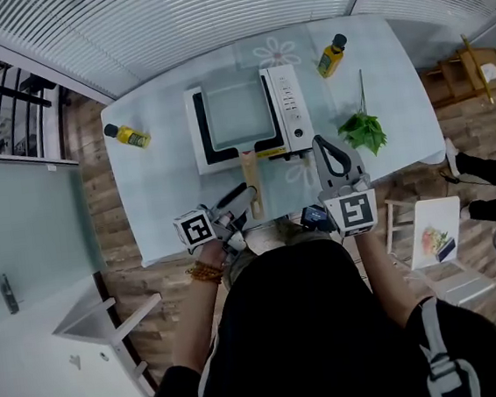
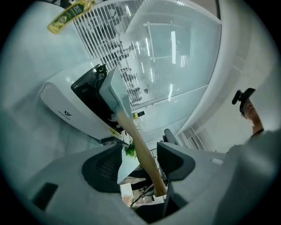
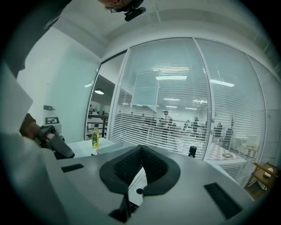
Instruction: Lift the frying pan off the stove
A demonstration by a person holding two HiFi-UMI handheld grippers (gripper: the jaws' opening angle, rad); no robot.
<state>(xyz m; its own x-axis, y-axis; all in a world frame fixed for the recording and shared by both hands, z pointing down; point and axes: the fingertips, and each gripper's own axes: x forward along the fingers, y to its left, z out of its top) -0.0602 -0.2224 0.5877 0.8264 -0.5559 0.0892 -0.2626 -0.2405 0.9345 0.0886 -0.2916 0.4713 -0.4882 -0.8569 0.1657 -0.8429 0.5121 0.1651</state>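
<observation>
A rectangular frying pan (image 1: 235,115) sits on a white portable stove (image 1: 290,109), with its wooden handle (image 1: 251,180) pointing toward me. My left gripper (image 1: 241,201) is at the end of that handle. In the left gripper view the handle (image 2: 136,140) runs between the wide-apart jaws of the left gripper (image 2: 140,160), with a clear gap on the left side; the pan (image 2: 112,92) and stove (image 2: 66,110) lie beyond. My right gripper (image 1: 320,142) hovers right of the handle beside the stove. In its own view the right gripper (image 3: 140,149) is shut on nothing.
One yellow oil bottle (image 1: 129,137) lies at the table's left, another (image 1: 332,57) stands at the back right. Green herbs (image 1: 362,128) lie right of the stove. The pale blue table's (image 1: 170,210) near edge is just under my grippers. A white stool (image 1: 435,231) stands to the right.
</observation>
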